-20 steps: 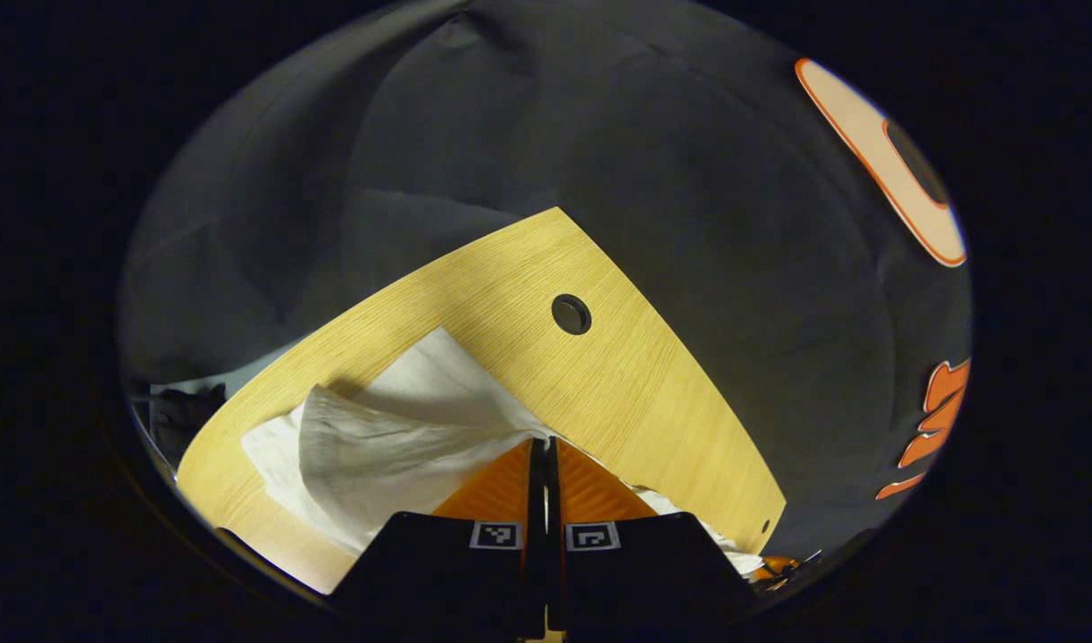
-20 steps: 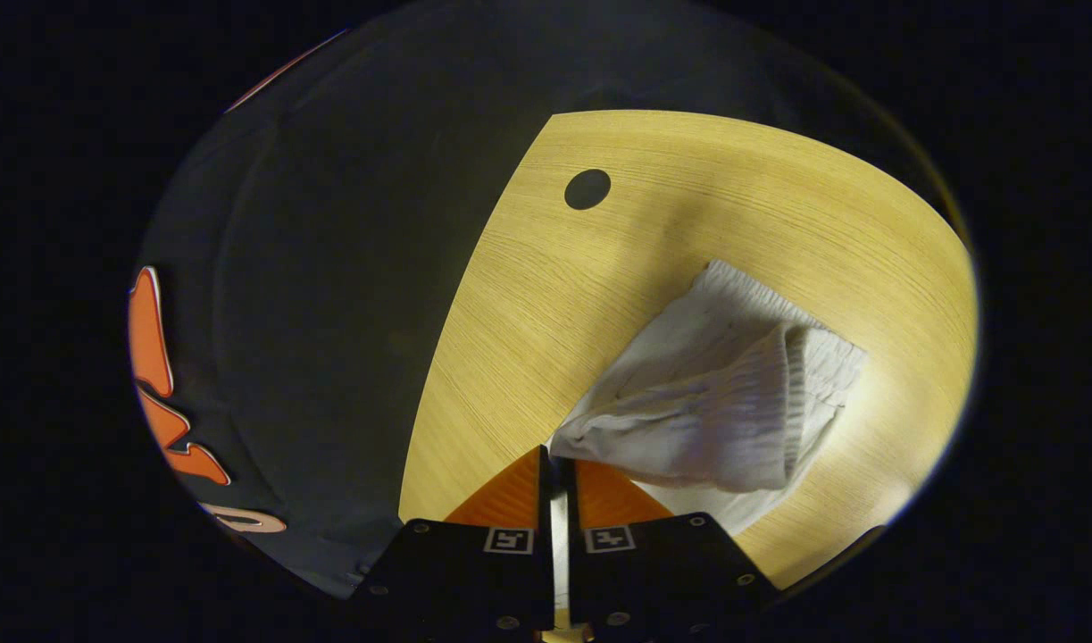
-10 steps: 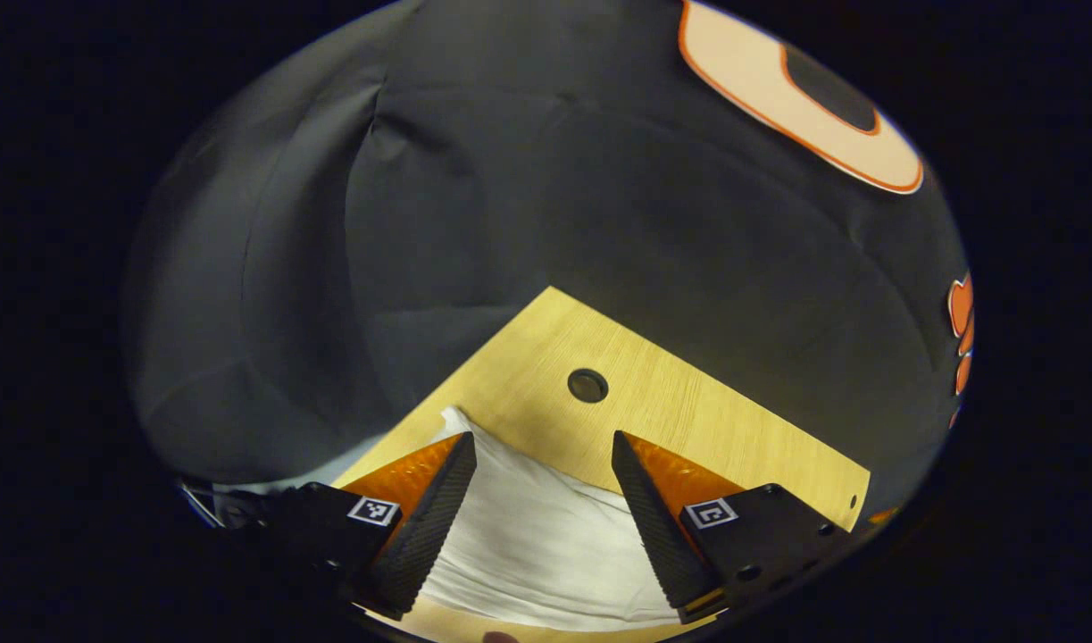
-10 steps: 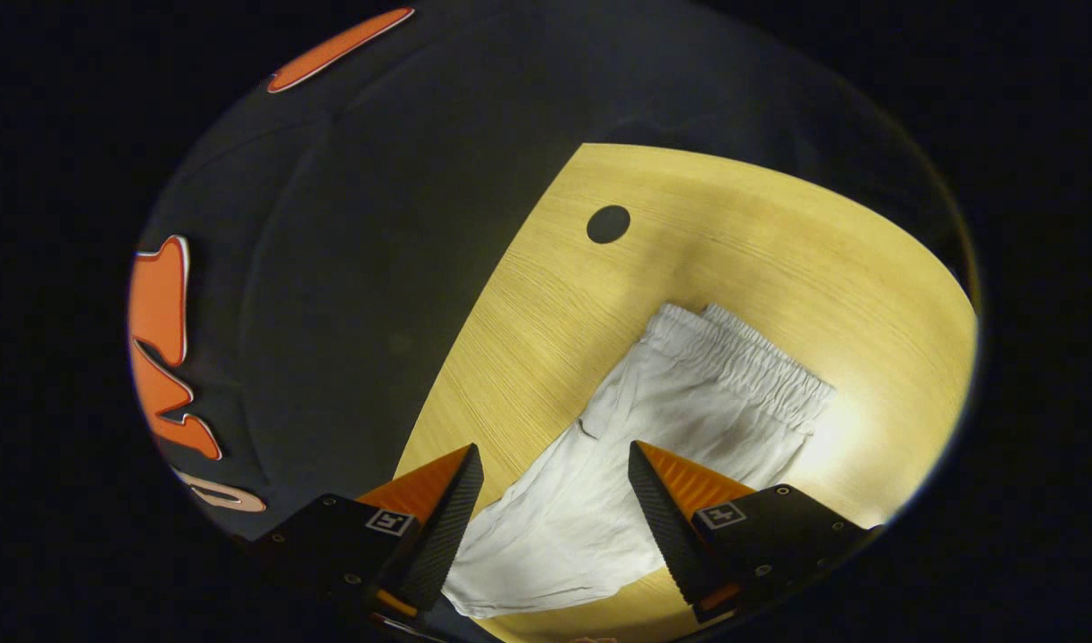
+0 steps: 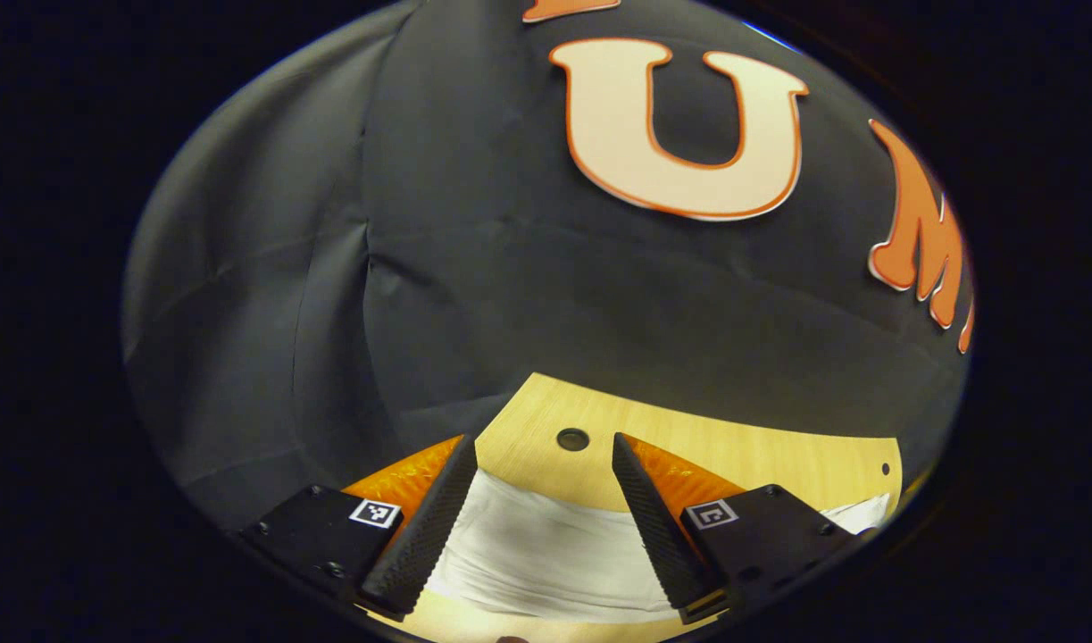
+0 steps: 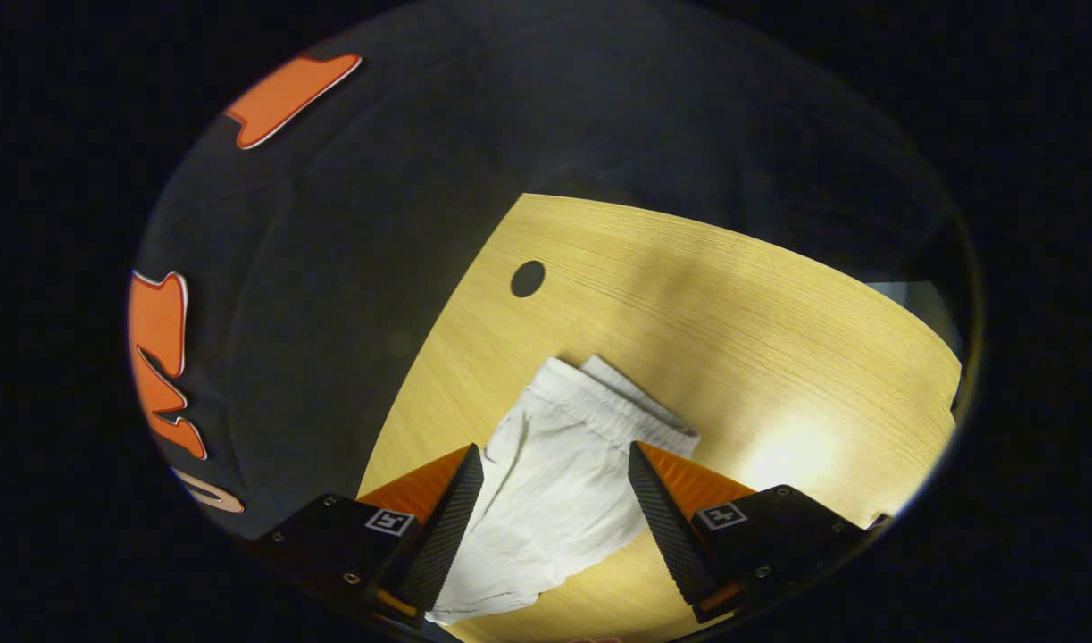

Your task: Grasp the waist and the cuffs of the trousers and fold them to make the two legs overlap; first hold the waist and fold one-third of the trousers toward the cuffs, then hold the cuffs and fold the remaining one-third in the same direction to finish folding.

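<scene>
right gripper view, white trousers (image 6: 559, 473) folded flat

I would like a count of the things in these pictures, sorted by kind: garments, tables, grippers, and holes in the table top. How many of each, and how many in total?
Garments: 1, the white trousers
Tables: 1, the wooden table
Grippers: 2, the left gripper and the right gripper, both open
Holes in the table top: 1, the round hole
Total: 5
</scene>
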Demonstrator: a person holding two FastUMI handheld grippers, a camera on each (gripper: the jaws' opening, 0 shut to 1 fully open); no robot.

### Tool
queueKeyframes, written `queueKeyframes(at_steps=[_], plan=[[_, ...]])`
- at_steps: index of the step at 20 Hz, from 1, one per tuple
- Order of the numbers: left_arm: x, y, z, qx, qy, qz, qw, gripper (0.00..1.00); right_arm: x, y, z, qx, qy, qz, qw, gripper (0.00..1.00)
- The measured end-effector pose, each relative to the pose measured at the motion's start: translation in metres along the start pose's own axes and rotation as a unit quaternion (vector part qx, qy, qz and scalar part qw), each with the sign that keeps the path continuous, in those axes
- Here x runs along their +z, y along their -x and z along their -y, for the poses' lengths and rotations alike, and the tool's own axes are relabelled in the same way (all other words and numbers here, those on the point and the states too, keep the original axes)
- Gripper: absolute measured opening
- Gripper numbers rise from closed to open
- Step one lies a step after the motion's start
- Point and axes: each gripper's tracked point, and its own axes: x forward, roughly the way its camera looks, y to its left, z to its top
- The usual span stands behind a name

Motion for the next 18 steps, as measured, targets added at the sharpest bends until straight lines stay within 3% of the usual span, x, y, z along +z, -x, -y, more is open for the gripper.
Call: queueKeyframes(at_steps=[6,15,18], plan=[[-0.002,0.009,0.002,-0.011,-0.019,0.029,0.999,1.0,-0.007,-0.027,0.05,-0.036,0.015,-0.018,0.999,0.98],[-0.001,0.012,-0.001,-0.004,-0.013,0.036,0.999,1.0,-0.019,-0.057,0.052,-0.026,0.026,-0.045,0.998,0.97],[-0.001,0.013,-0.001,0.003,-0.007,0.039,0.999,1.0,-0.019,-0.062,0.06,-0.032,0.036,-0.046,0.998,0.63]])
